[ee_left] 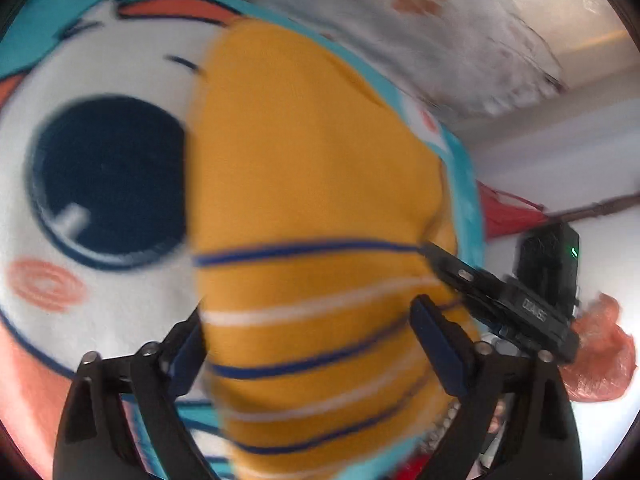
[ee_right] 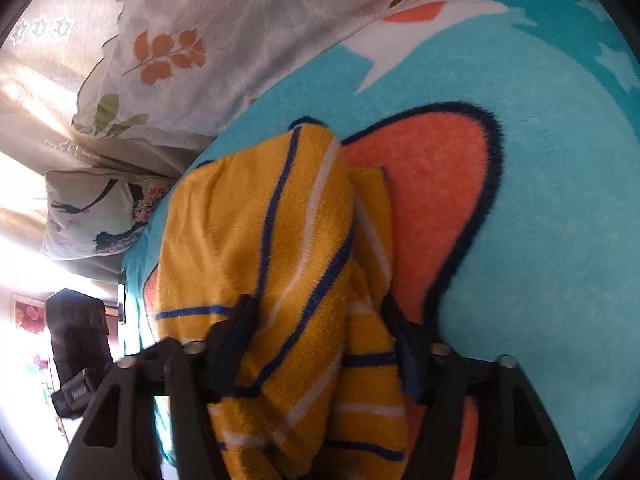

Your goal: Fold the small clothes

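Yellow striped garment (ee_right: pixel 276 240) on cartoon blanket (ee_right: pixel 540 200), bunched in right gripper (ee_right: pixel 316 344) jaws; left gripper (ee_left: pixel 308 344) jaws wide.

Striped garment (ee_left: pixel 320 208) — between open tongs (ee_left: pixel 308 340)

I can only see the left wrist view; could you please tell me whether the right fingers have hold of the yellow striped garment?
Observer: Yes. The yellow striped garment is bunched between the right fingers, which press on it from both sides.
Operator: Thank you. What lies under it on that side?
Observer: The blanket. An orange patch outlined in dark blue shows right beside the garment.
Operator: And is there anything beyond the blanket's edge?
Observer: A smaller flowered pillow sits below the leaf-print pillow in the picture.
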`<state>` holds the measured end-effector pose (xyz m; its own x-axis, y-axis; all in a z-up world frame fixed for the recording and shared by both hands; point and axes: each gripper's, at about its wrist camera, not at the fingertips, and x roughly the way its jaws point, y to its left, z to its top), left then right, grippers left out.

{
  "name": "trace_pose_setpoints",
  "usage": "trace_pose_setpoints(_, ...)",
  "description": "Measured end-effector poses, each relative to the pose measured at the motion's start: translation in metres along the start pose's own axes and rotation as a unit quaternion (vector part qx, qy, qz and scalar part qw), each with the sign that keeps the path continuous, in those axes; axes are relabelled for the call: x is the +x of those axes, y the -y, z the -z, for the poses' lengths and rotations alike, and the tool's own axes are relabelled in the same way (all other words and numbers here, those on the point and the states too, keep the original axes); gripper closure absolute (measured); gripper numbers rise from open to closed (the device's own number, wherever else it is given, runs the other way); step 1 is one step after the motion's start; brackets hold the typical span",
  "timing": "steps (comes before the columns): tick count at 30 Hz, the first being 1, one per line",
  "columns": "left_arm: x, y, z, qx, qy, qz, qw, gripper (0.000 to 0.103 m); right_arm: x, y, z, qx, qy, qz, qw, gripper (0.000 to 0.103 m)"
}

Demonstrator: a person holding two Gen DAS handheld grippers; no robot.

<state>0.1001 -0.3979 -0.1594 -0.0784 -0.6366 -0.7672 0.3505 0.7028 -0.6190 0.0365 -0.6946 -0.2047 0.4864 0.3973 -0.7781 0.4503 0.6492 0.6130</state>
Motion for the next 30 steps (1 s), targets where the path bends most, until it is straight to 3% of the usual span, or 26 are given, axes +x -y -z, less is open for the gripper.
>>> trace_pose_setpoints(3, -0.009, 0.014, 0.004, 0.022, 0.014, -0.015, 0.9995, 0.031, -0.01, -0.021, 0.001, -0.027, 0.004, 0.002, 1.0, 0.063)
trace_pose_setpoints(5, -0.024, 0.014, 0.003, 0.014, 0.024, 0.005, 0.9996, 0.04, -0.02, -0.037, 0.001, -0.042, 0.01, -0.011, 0.999, 0.067)
trace_pose_setpoints(9, -0.055, 0.013, -0.002, 0.012, 0.056, 0.014, 0.9983, 0.04, -0.023, -0.074, 0.001, -0.08, 0.02, -0.019, 0.996, 0.068)
trace_pose_setpoints(13, -0.071, 0.006, -0.009, 0.027, 0.074, -0.051, 0.9956, 0.04, -0.002, -0.091, -0.004, -0.08, 0.021, -0.024, 0.996, 0.068)
trace_pose_setpoints(15, -0.07, -0.007, -0.009, 0.015, 0.062, -0.087, 0.9942, 0.04, 0.017, -0.088, -0.005, -0.072, 0.015, 0.017, 0.997, 0.067)
trace_pose_setpoints(17, -0.071, -0.023, -0.002, -0.001, 0.051, -0.099, 0.9938, 0.04, 0.026, -0.083, -0.002, -0.063, 0.012, 0.075, 0.995, 0.063)
trace_pose_setpoints(20, -0.083, -0.033, 0.009, -0.012, 0.053, -0.091, 0.9944, 0.04, 0.004, -0.084, 0.007, -0.055, 0.037, 0.078, 0.995, 0.061)
trace_pose_setpoints(23, -0.098, -0.035, 0.016, -0.01, 0.073, -0.1, 0.9923, 0.038, -0.03, -0.108, 0.024, -0.103, 0.07, 0.069, 0.99, 0.061)
trace_pose_setpoints(26, -0.103, -0.031, 0.018, 0.002, 0.085, -0.105, 0.9909, 0.036, -0.028, -0.126, 0.043, -0.148, 0.046, 0.071, 0.985, 0.061)
trace_pose_setpoints(27, -0.101, -0.028, 0.016, 0.007, 0.087, -0.103, 0.9909, 0.036, -0.019, -0.126, 0.048, -0.159, 0.032, 0.089, 0.983, 0.061)
trace_pose_setpoints(29, -0.098, -0.022, 0.012, 0.015, 0.086, -0.096, 0.9915, 0.036, 0.0, -0.114, 0.055, -0.159, -0.007, 0.136, 0.978, 0.082)
trace_pose_setpoints(30, -0.095, -0.018, 0.008, 0.021, 0.084, -0.091, 0.9921, 0.036, 0.005, -0.105, 0.058, -0.152, -0.02, 0.143, 0.978, 0.084)
